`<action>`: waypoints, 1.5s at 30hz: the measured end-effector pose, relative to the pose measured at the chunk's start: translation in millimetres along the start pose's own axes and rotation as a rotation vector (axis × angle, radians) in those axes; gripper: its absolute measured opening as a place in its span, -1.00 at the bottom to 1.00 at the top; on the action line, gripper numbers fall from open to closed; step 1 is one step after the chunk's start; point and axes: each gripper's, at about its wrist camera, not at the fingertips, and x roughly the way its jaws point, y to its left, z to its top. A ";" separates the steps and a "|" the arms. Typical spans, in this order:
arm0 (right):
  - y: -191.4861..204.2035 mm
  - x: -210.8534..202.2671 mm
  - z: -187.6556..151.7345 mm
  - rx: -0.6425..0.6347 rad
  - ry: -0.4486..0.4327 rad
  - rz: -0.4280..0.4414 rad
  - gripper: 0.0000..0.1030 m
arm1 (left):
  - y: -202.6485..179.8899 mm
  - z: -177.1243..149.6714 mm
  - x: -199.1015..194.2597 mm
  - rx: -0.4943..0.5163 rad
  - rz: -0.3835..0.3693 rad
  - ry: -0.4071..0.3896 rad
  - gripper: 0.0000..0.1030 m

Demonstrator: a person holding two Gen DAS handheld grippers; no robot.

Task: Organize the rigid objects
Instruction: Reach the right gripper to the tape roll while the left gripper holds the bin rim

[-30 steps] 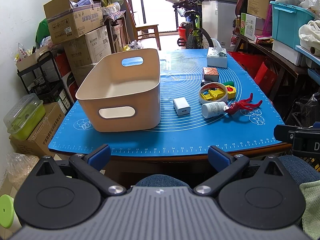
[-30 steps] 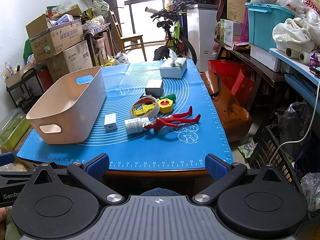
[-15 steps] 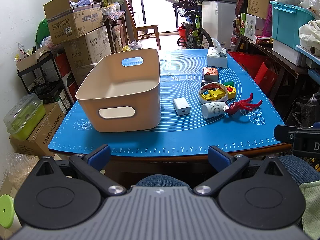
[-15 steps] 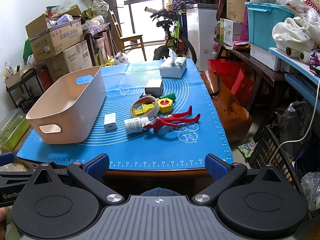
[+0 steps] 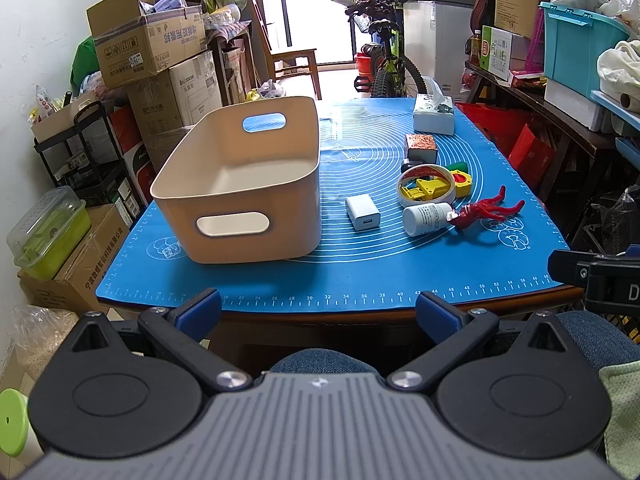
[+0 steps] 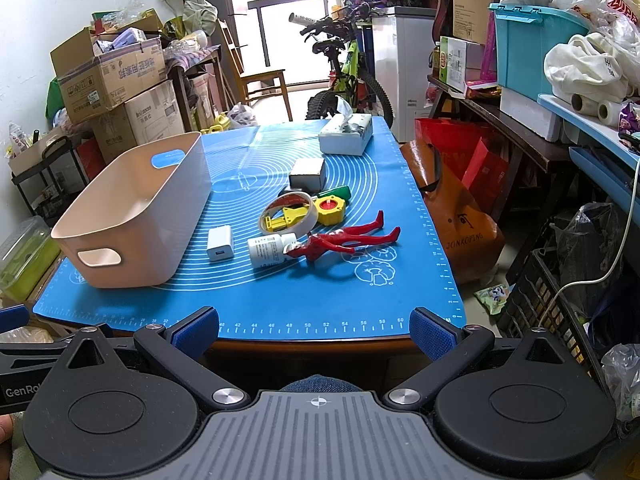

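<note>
Left gripper [image 5: 318, 312]: jaws spread wide, nothing between the blue pads, held off the near edge of the table above the person's knee [image 5: 320, 362]. Right gripper [image 6: 316, 330]: jaws likewise wide apart and empty, also short of the table edge.

Blue mat [image 6: 280, 300] covers the table. In the right wrist view, the beige bin [image 6: 132, 216] sits at 9 o'clock on the mat, upright; the visible part of its inside holds nothing. The loose items lie in a cluster right of the bin, all on the mat:
- white charger [image 6: 219, 244], nearest the bin, lying flat, apart from it.
- white bottle [image 6: 270, 250] on its side, just right of the charger.
- red figure [image 6: 344, 238] lying flat, its head touching the bottle's cap end, legs pointing to 2 o'clock.
- tape roll [image 6: 288, 212] at 12 o'clock from the bottle, with a yellow piece [image 6: 290, 215] lying inside its ring.
- yellow and red round toy [image 6: 331, 209] just right of the roll, green piece [image 6: 338, 192] behind it.
- small box [image 6: 307, 173] farther back, toward 12 o'clock.
- tissue box [image 6: 346, 138] at the far end of the mat.

In the left wrist view, part of the right gripper's black body shows at 3 o'clock.
</note>
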 end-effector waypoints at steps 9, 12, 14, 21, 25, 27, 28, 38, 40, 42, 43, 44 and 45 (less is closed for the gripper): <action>0.7 -1.5 3.5 -0.007 0.002 0.001 0.95 | 3.5 2.5 -6.6 -0.005 0.001 0.000 0.98; -0.7 -5.9 7.7 -0.013 -0.004 0.004 0.95 | 6.9 6.9 -8.6 -0.010 -0.007 -0.003 0.98; -0.8 -7.5 11.4 -0.015 -0.004 0.009 0.95 | 5.2 11.5 -2.0 -0.016 -0.003 -0.001 0.98; 0.7 -2.4 34.8 -0.007 -0.026 0.039 0.95 | 24.4 49.1 -5.8 -0.028 0.066 -0.054 0.98; 5.4 8.4 53.1 -0.003 -0.043 0.050 0.95 | 44.0 77.3 -1.8 -0.062 0.066 -0.061 0.98; 9.5 19.4 64.4 -0.009 -0.039 0.049 0.95 | 54.8 90.8 3.3 -0.081 0.076 -0.054 0.99; 11.5 25.0 69.6 -0.010 -0.039 0.049 0.95 | 61.6 99.0 7.7 -0.093 0.086 -0.040 0.99; 29.2 102.6 117.2 -0.002 -0.013 0.001 0.95 | 119.8 145.3 54.1 -0.139 0.168 0.031 0.99; 30.3 120.7 124.1 0.011 -0.001 -0.013 0.95 | 130.9 151.1 70.4 -0.140 0.188 0.063 0.99; 32.0 141.7 131.4 0.022 0.010 -0.032 0.95 | 138.7 154.4 83.1 -0.137 0.200 0.086 0.99; 32.2 150.9 133.7 0.024 0.015 -0.040 0.95 | 143.4 156.2 93.1 -0.133 0.205 0.102 0.99; 33.3 161.7 136.3 0.026 0.020 -0.049 0.95 | 147.7 157.4 101.8 -0.129 0.207 0.123 0.99; 33.9 170.9 137.7 0.025 0.023 -0.056 0.95 | 152.3 158.3 109.7 -0.127 0.205 0.144 0.98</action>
